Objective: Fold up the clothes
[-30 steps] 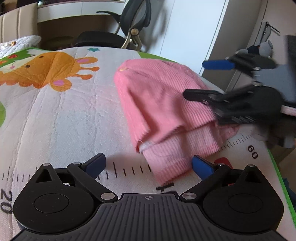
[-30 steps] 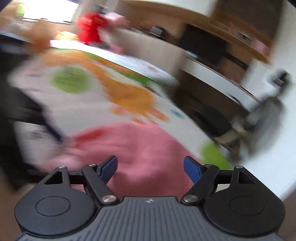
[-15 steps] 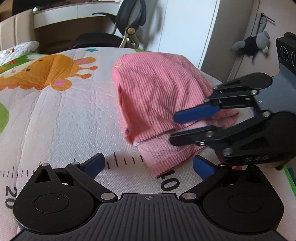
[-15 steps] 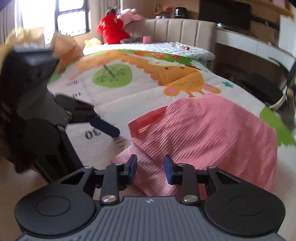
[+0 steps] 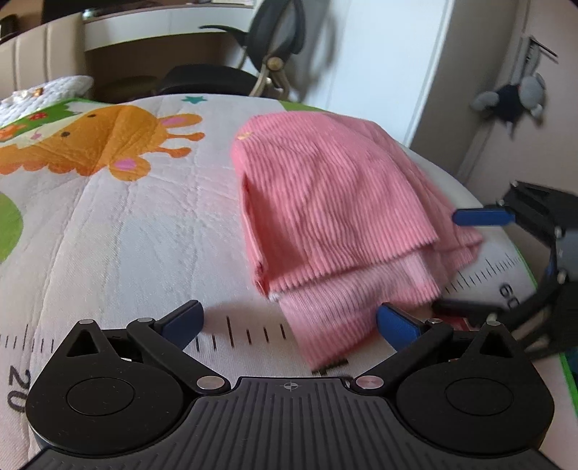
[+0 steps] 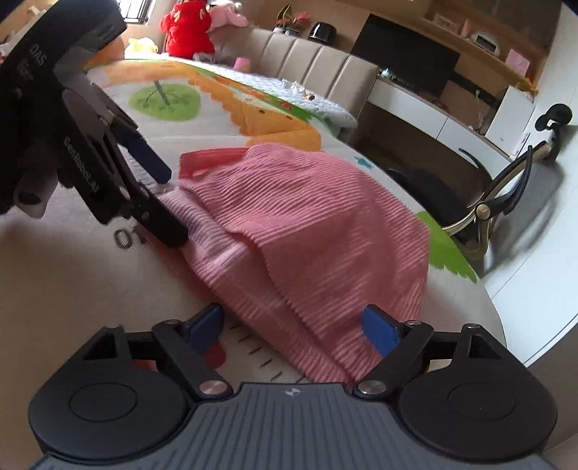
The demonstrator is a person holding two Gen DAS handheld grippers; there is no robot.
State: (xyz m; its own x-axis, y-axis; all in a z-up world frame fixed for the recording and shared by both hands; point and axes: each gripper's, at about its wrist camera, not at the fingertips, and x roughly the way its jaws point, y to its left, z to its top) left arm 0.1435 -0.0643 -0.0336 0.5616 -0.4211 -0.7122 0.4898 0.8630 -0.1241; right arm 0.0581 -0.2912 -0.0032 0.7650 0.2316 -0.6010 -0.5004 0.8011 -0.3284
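Observation:
A pink corduroy garment lies folded in layers on the printed play mat; it also fills the middle of the right wrist view as the garment. My left gripper is open low over the mat, with the garment's near hem corner between its blue fingers, untouched. It appears from the side as the left gripper. My right gripper has its jaws opening wide, the garment's side edge lying between them without being pressed. From the left wrist it shows as the right gripper at the cloth's right edge.
The mat's rounded edge drops off just past the garment. An office chair and a desk stand beyond it. Plush toys and a padded headboard lie at the far end. A grey soft toy hangs on the wall.
The right gripper, nearly shut over the garment half a second ago, has spread its jaws and sunk to the cloth's right edge. The left gripper has barely moved.

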